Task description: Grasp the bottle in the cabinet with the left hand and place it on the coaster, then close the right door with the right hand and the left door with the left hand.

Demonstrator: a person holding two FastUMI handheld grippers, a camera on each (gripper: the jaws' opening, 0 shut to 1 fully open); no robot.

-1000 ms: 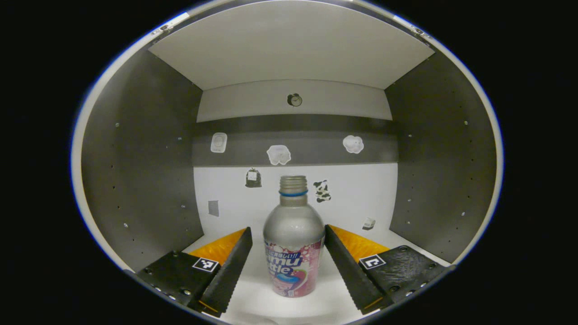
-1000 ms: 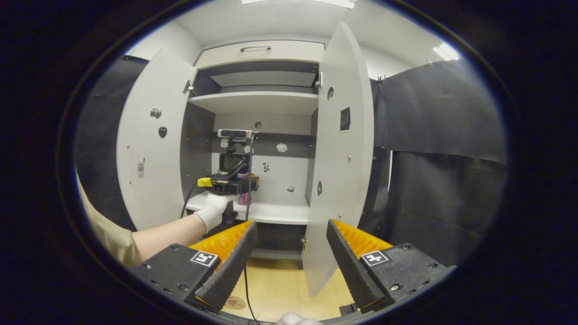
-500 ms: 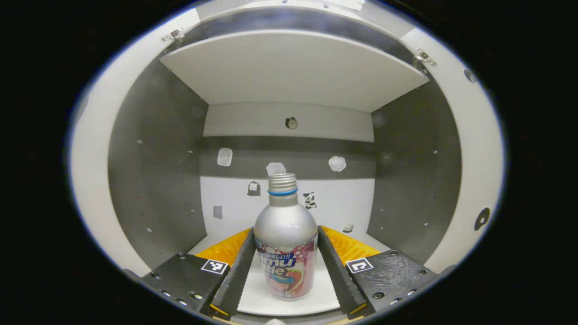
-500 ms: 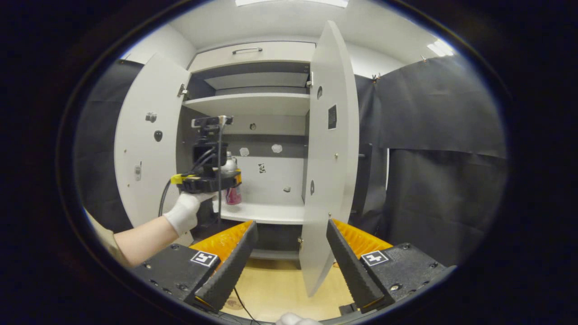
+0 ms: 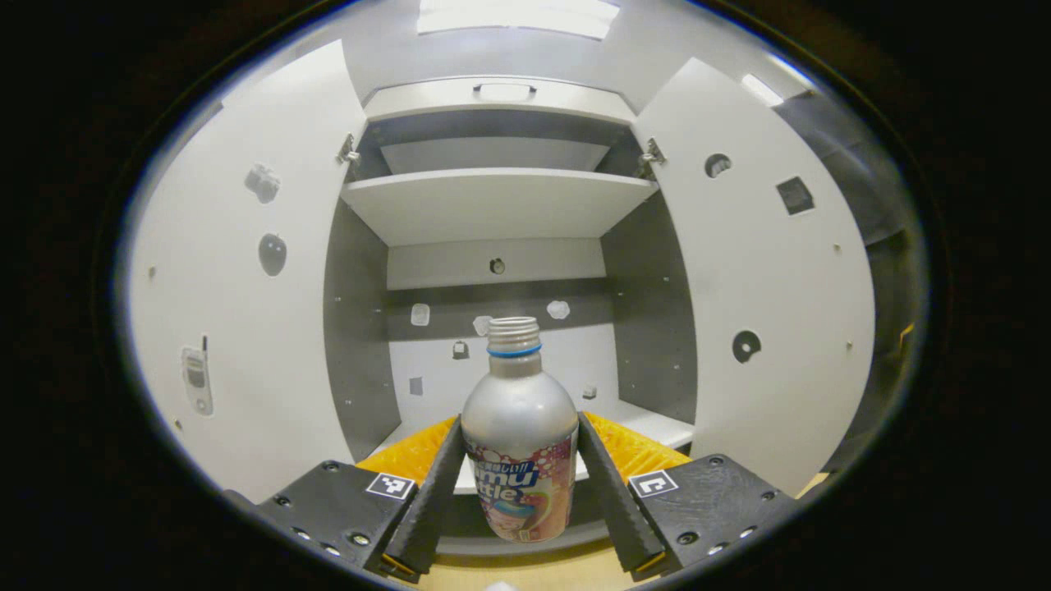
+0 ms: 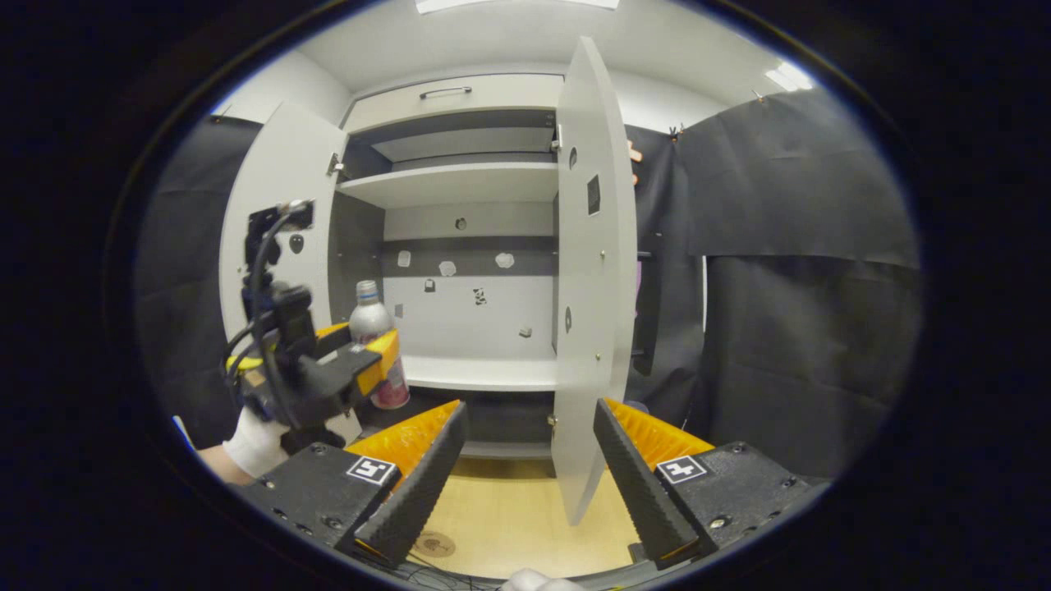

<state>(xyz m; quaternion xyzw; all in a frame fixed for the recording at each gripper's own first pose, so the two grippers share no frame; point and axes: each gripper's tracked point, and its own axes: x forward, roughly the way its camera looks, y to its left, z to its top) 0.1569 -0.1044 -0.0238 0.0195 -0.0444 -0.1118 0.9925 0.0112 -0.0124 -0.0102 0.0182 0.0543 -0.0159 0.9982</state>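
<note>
I've drawn the bottle (image 5: pixel 519 443) out of the cabinet (image 5: pixel 493 205) since a second ago; my left gripper (image 5: pixel 517 492) clamps it upright, held level before the open doors. My right gripper (image 6: pixel 525 484) hangs wide, empty.

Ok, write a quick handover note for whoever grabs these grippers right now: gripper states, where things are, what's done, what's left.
Left gripper: shut on the bottle, held upright in the air in front of the cabinet shelf.
Right gripper: open, holding nothing, facing the right door's edge.
Both doors open; left door swung wide.
Done: bottle grasped and out of the cabinet.
Left: set it on the coaster, then close the right door with the right gripper and the left door with the left.
</note>
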